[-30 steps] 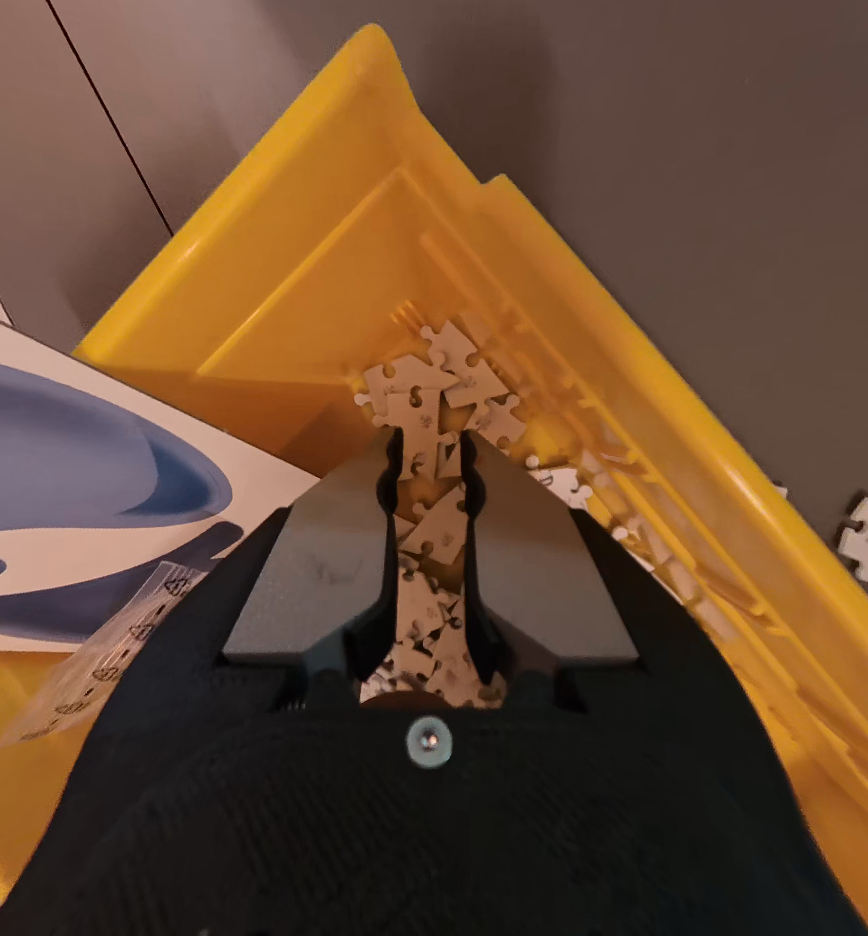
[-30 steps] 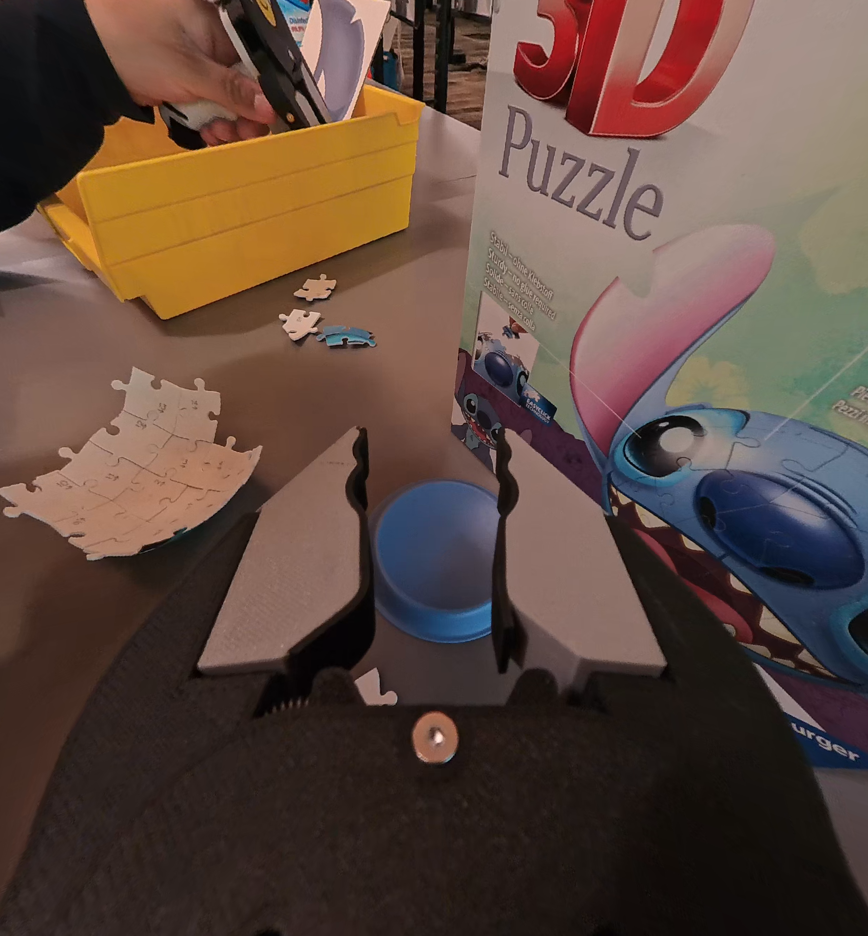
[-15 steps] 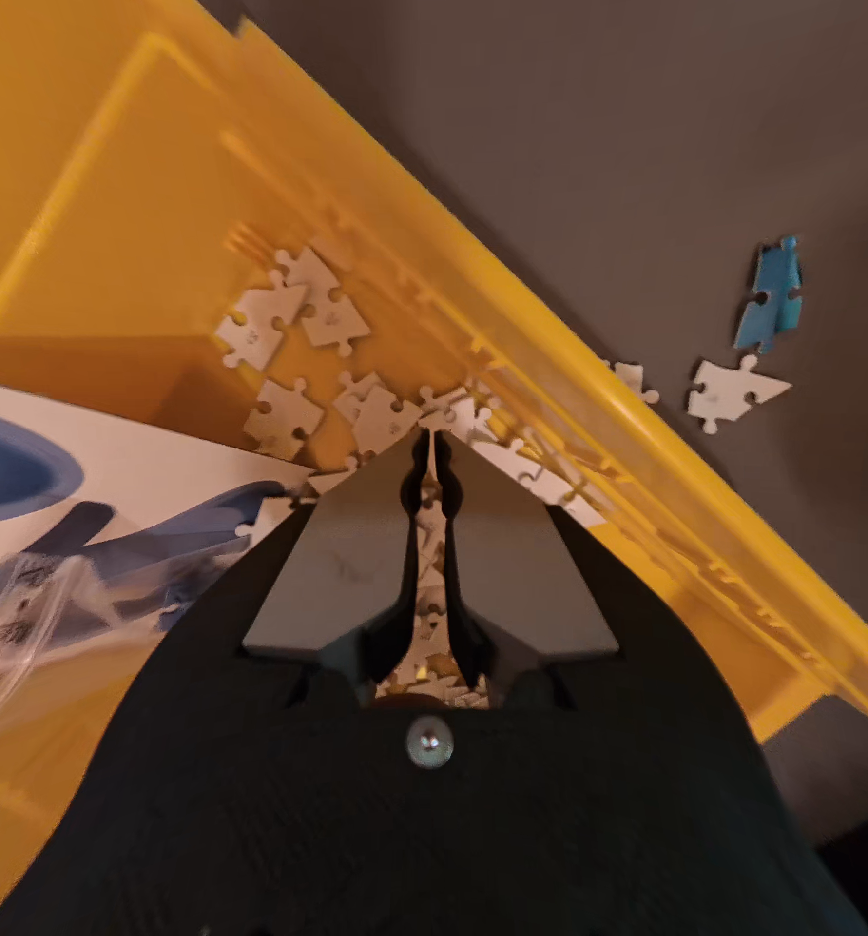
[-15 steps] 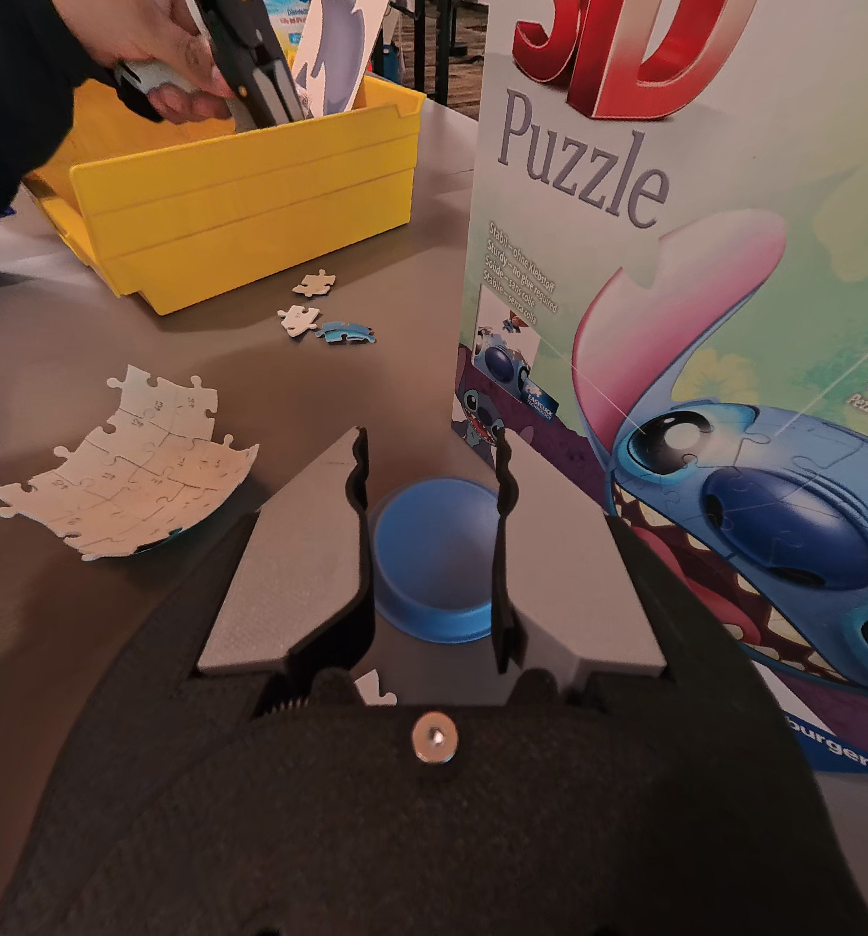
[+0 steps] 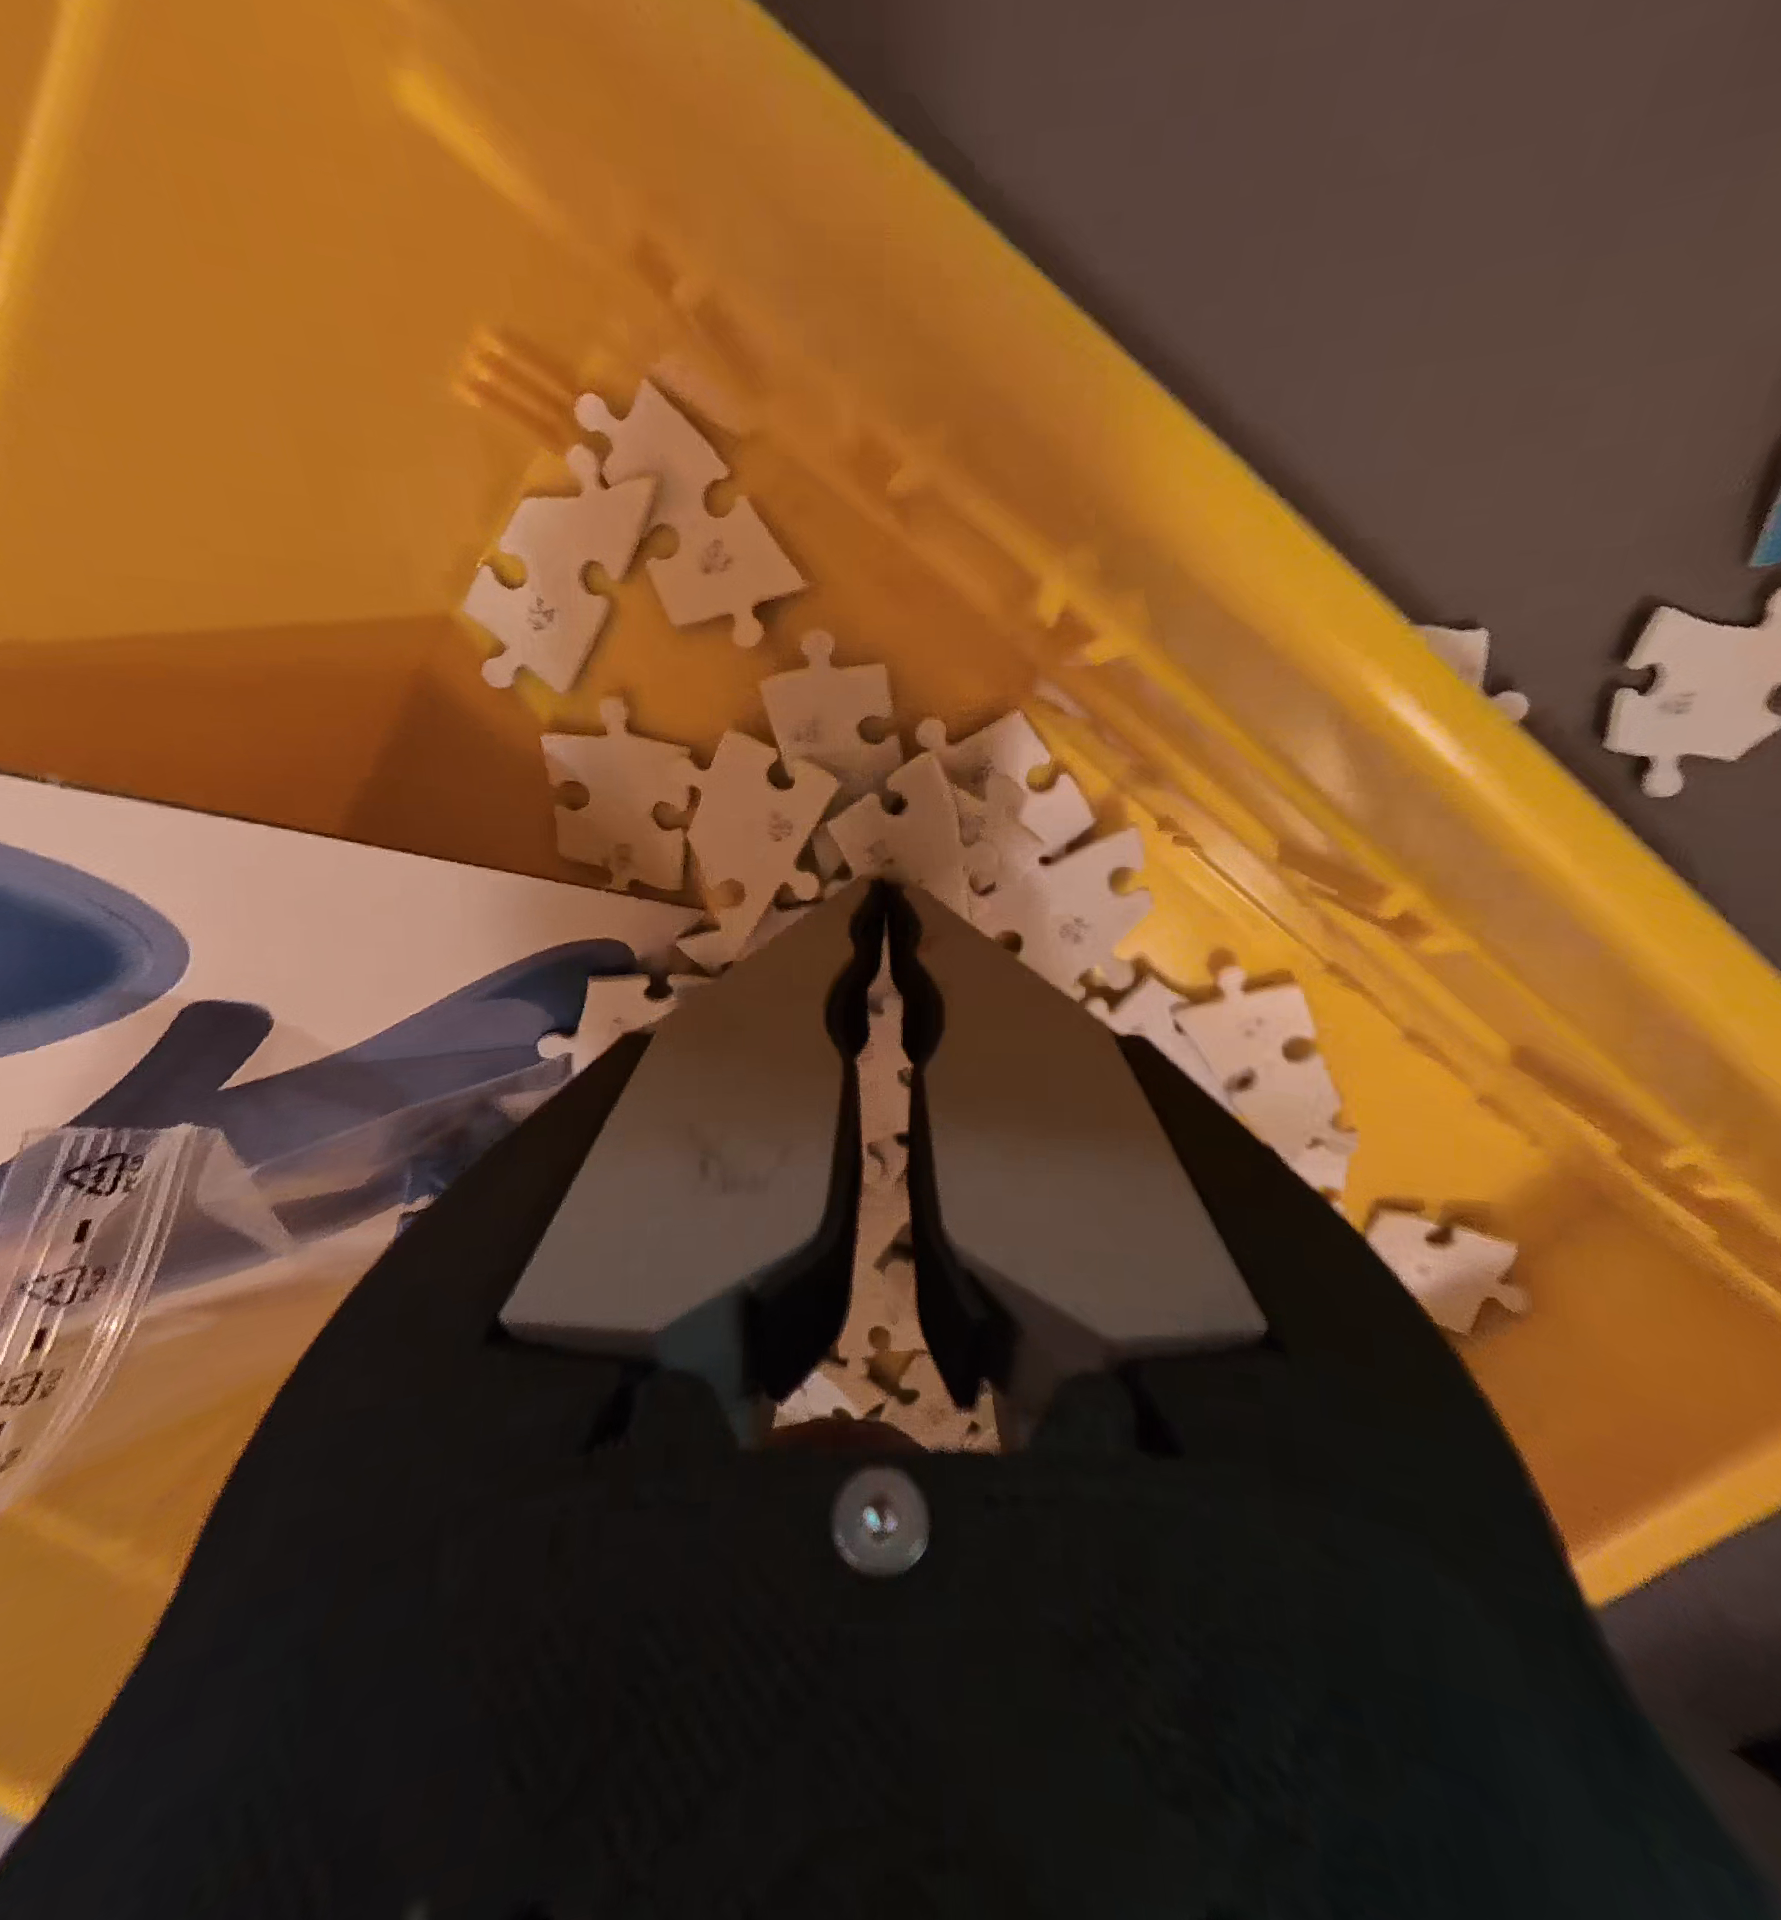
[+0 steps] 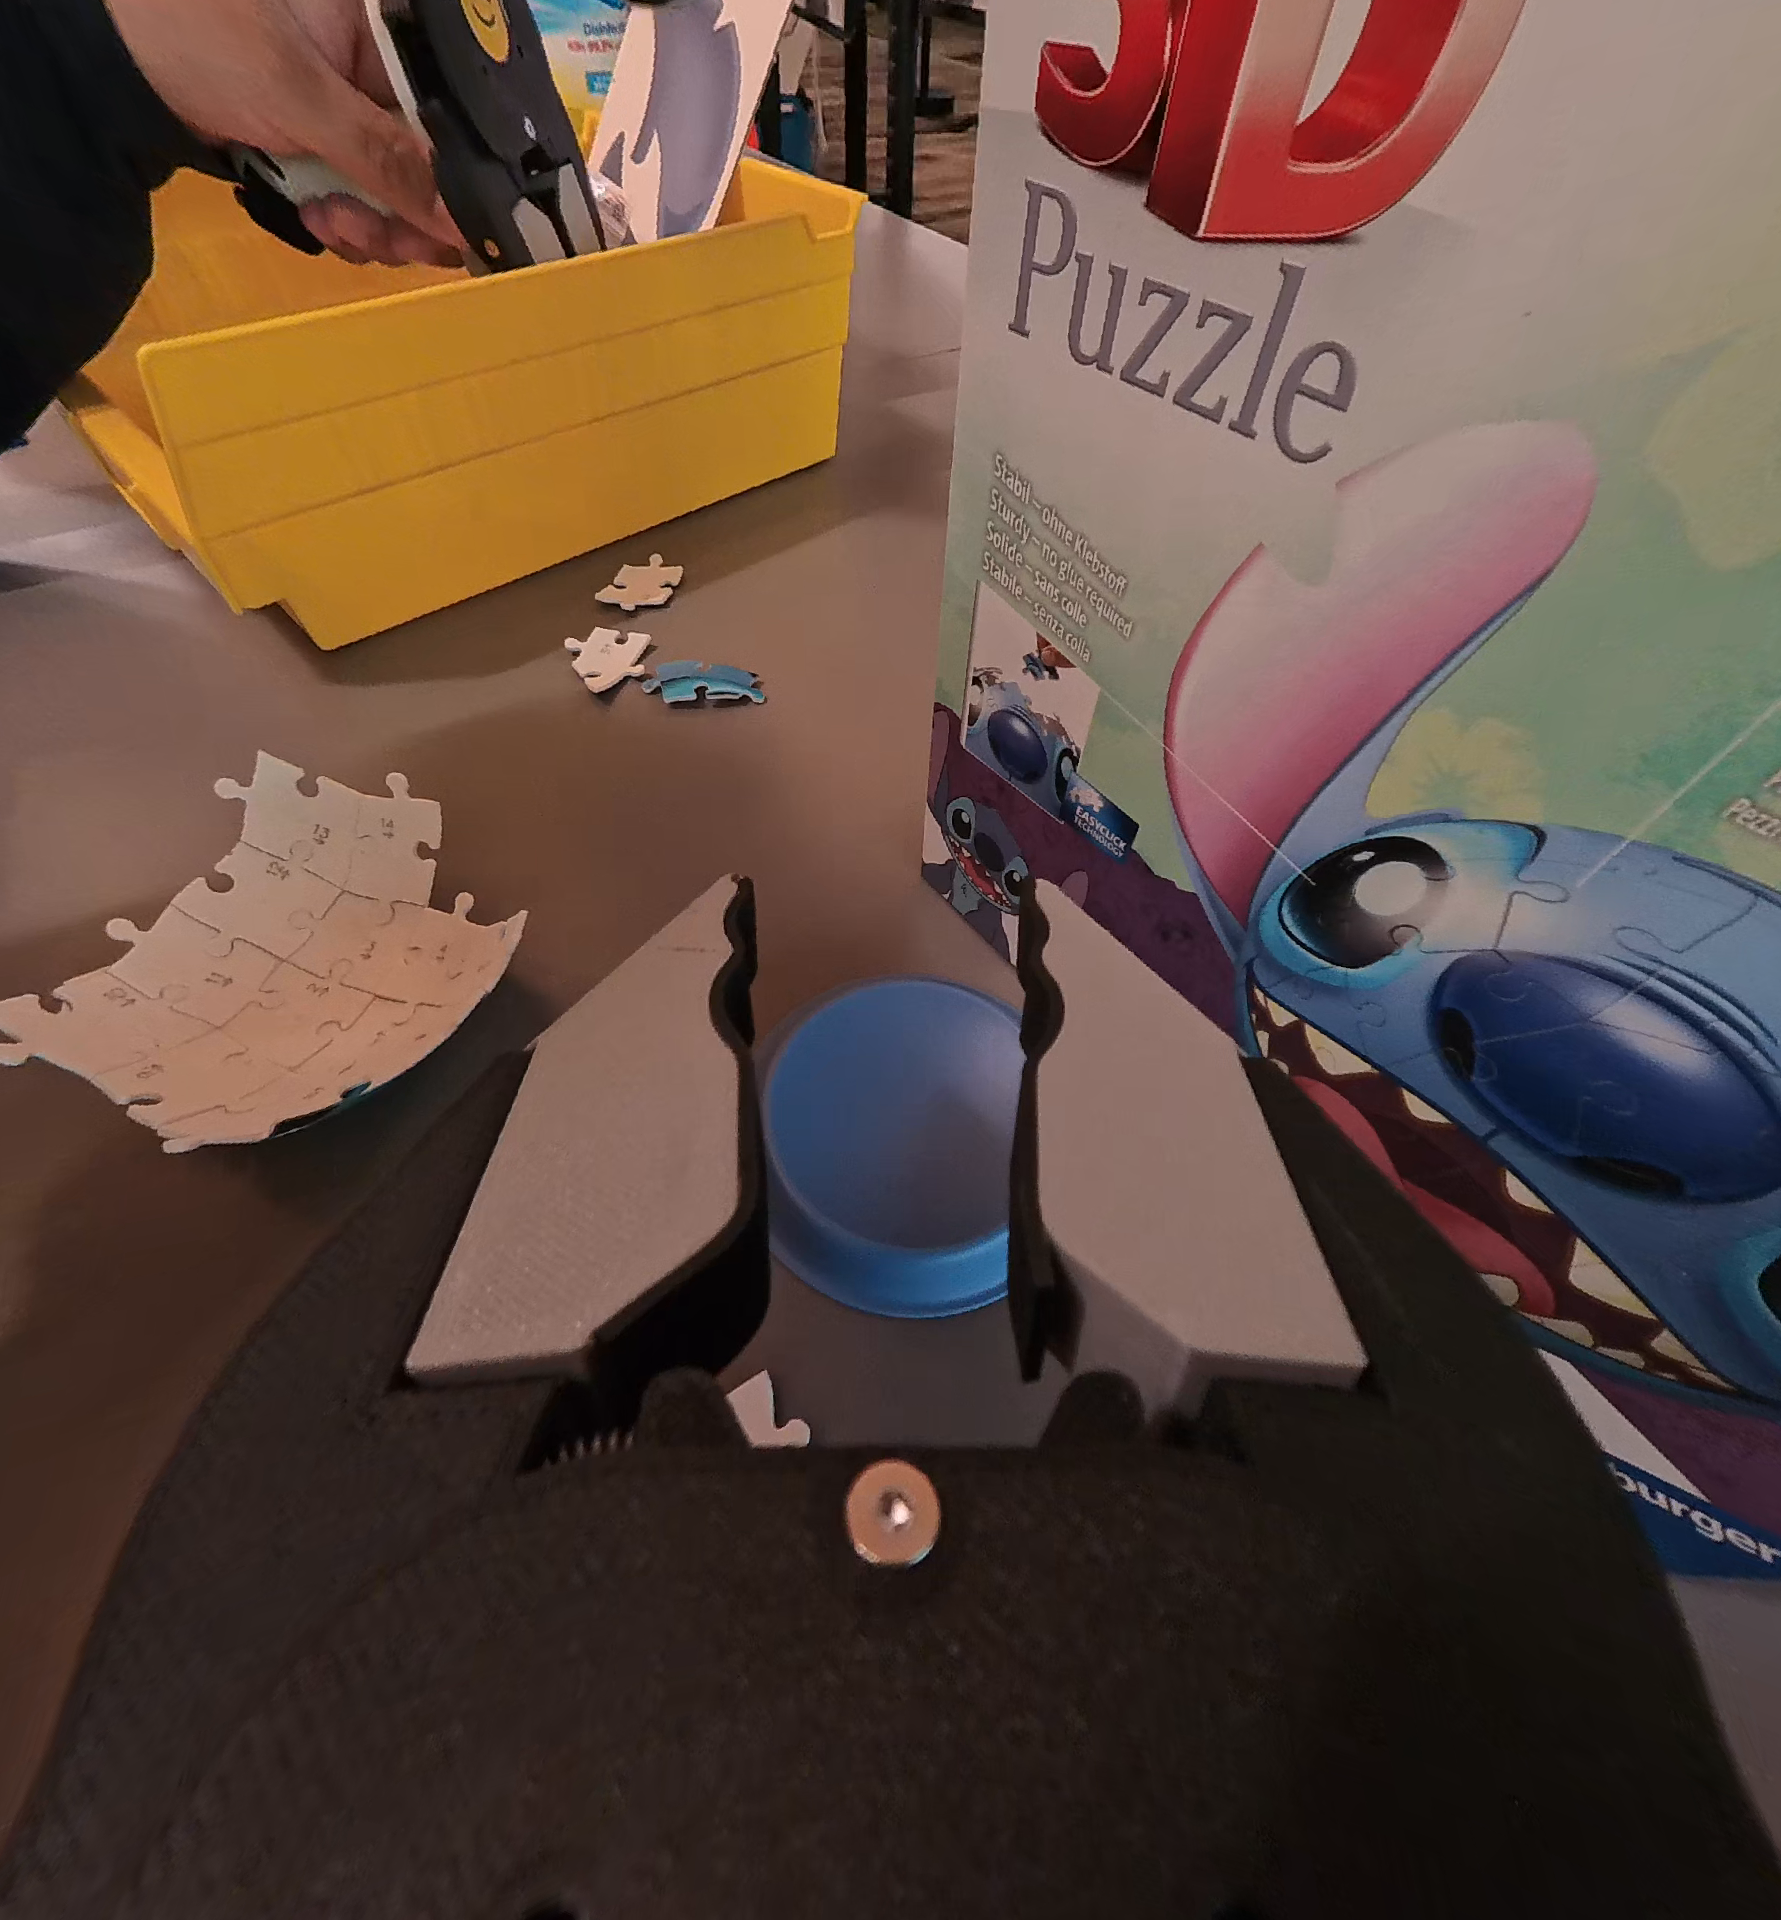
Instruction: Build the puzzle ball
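My left gripper (image 5: 881, 902) is down inside the yellow bin (image 5: 1281, 582). Its tips are pinched together on the corner of a white puzzle piece (image 5: 917, 821) in a heap of loose white pieces (image 5: 782, 810). In the right wrist view the left gripper (image 6: 512, 177) shows in a hand above the bin (image 6: 512, 436). My right gripper (image 6: 883, 888) is open and empty, hovering over a blue ring stand (image 6: 891, 1132). A curved, joined section of the ball (image 6: 273, 987) lies white side up to the left.
A tall puzzle box (image 6: 1385, 727) stands close on the right. Three loose pieces (image 6: 657, 649) lie on the grey table between bin and box. A printed sheet (image 5: 190, 935) and a clear plastic bag (image 5: 55, 1299) lie in the bin. A small white piece (image 6: 766, 1413) lies under my right gripper. Tip to tip, the grippers are about 35 centimeters apart.
My left gripper slid along the bin's heap and closed from part open to shut on a piece. My right gripper stayed open and hardly moved.
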A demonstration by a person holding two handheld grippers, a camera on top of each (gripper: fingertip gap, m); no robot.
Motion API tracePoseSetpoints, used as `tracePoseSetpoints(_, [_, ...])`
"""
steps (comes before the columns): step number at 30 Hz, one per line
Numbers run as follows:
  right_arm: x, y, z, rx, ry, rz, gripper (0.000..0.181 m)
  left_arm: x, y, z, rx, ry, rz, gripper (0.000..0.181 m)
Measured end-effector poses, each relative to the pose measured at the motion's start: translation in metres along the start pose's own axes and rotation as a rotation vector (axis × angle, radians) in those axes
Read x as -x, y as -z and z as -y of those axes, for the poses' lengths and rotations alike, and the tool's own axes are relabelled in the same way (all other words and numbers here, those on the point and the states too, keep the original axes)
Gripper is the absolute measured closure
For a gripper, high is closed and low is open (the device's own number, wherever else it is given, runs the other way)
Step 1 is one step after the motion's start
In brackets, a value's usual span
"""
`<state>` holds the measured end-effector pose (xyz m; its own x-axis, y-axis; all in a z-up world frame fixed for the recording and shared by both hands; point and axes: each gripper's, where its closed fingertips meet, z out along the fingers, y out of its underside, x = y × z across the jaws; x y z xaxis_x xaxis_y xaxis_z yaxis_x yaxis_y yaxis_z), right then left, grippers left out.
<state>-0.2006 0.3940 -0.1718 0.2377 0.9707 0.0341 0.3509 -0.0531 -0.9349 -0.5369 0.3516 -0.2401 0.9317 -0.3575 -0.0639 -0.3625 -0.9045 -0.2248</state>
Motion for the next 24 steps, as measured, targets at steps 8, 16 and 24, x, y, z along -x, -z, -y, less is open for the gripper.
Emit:
tracePoseSetpoints(8, [0.000, -0.001, -0.002, 0.006, -0.003, 0.002, 0.134, 0.010, 0.012, 0.001, -0.033, 0.020, 0.033, 0.181])
tracePoseSetpoints(16, [-0.001, 0.000, -0.001, 0.003, 0.000, -0.003, 0.134, -0.011, 0.000, 0.005, -0.010, -0.116, 0.031, 0.181])
tracePoseSetpoints(24, [-0.001, -0.001, -0.001, 0.006, -0.001, 0.000, 0.134, 0.013, 0.005, -0.001, -0.006, -0.030, 0.079, 0.181])
